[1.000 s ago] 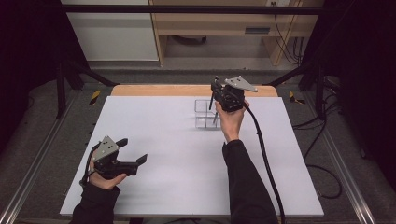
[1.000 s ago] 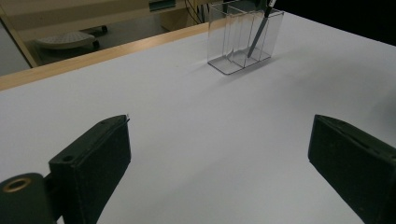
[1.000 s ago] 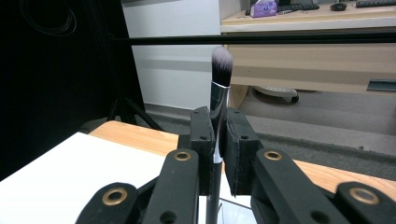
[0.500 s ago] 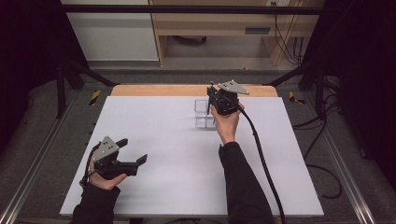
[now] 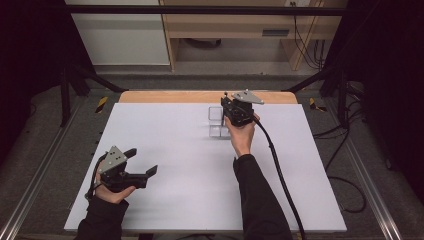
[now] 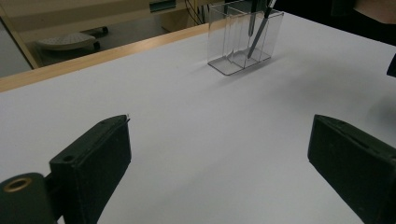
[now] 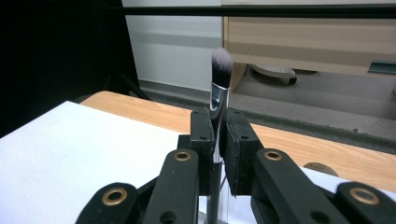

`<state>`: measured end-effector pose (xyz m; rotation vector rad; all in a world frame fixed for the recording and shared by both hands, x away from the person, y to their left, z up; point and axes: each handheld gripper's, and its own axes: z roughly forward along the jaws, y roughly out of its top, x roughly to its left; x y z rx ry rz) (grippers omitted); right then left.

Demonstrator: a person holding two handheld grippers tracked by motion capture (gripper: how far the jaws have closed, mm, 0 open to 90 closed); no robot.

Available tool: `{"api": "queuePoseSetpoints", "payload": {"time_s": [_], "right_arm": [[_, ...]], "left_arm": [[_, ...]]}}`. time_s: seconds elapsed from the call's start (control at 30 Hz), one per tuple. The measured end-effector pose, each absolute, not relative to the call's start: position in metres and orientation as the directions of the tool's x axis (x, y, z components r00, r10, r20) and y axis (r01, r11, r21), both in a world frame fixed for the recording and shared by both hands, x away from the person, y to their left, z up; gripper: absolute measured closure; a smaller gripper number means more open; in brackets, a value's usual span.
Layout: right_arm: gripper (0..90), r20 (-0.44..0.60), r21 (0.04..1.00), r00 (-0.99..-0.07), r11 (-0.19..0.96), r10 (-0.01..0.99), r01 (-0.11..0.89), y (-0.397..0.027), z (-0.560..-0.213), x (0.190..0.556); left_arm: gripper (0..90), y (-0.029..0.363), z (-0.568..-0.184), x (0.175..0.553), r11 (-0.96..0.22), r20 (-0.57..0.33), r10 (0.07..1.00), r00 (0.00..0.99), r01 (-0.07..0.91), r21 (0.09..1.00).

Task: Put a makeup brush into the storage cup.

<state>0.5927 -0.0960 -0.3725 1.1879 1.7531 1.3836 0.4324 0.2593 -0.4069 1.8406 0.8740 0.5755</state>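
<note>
High view: right gripper hovering above a clear holder near the far edge of the white worktop; brush tucked under the hand, hard to make out. Left gripper low near the front edge, fingers spread, nothing between them.

Left gripper view: fingers wide apart over bare worktop; holder well beyond, a thin dark handle slanting inside one compartment, top cut off.

Right gripper view: fingers clenched on the brush, bristles upright above them, handle end hidden below.
</note>
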Motion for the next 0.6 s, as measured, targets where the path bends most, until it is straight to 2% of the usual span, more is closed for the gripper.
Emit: {"api": "queuePoseSetpoints", "payload": {"time_s": [0.6], "right_arm": [[81.4, 0.031, 0.930, -0.425, 0.129, 0.905, 0.343, -0.093, -0.384, 0.592]], "left_arm": [[5.9, 0.258, -0.407, 0.432, -0.269, 0.012, 0.776, 0.631, 0.314, 0.910]]}}
